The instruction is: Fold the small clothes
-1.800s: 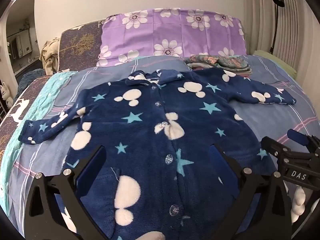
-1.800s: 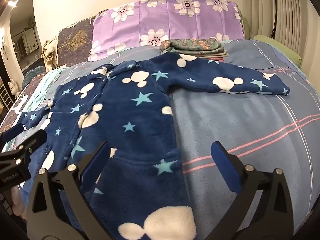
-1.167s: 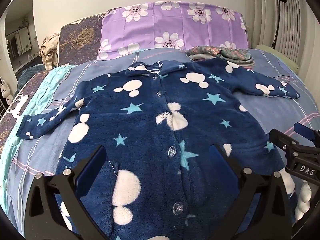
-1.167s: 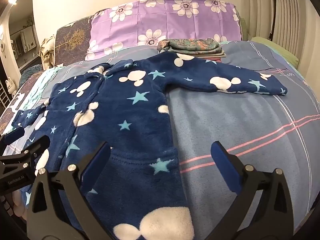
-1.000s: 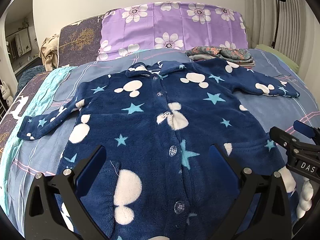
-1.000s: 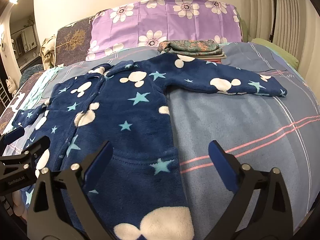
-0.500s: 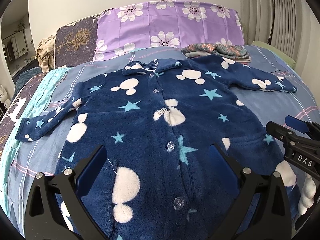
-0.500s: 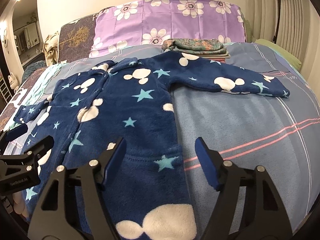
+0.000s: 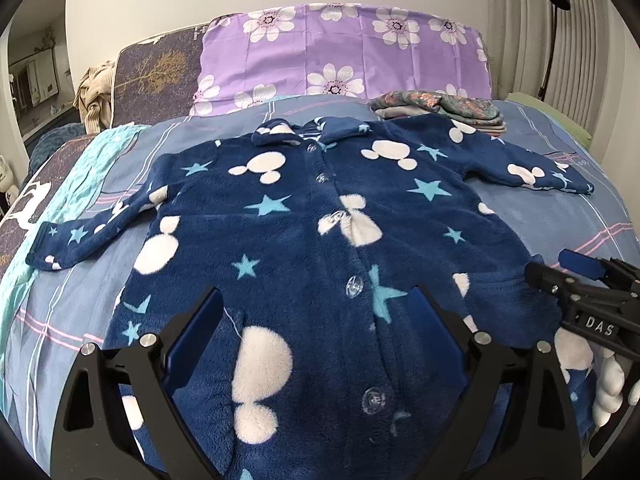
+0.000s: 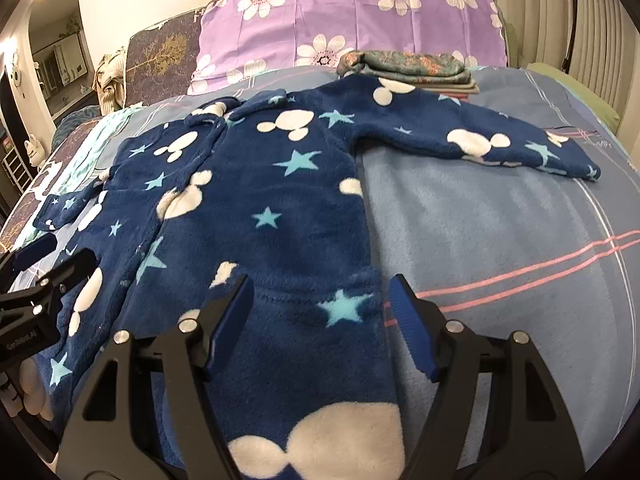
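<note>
Navy fleece, printed with white mouse heads and pale stars, makes up the little jacket (image 9: 320,232), which lies spread flat, front up and buttoned, on the striped bedspread (image 9: 560,216). Its left sleeve (image 9: 96,232) reaches to nine o'clock in the left wrist view, its right sleeve (image 10: 480,140) to two o'clock in the right wrist view, both unfolded. The left gripper (image 9: 316,320) hovers at six o'clock over the hem, fingers wide, having just narrowed slightly, nothing pressed between them. The right gripper (image 10: 320,304) straddles the jacket's right side edge above the pocket; its jaws have just been closing, fleece between them but not yet pinched. A stack of folded clothes (image 10: 408,68) sits at twelve o'clock. Risk: thick pile may make the pads catch only the top layer, or bedspread too, skewing the fold.
</note>
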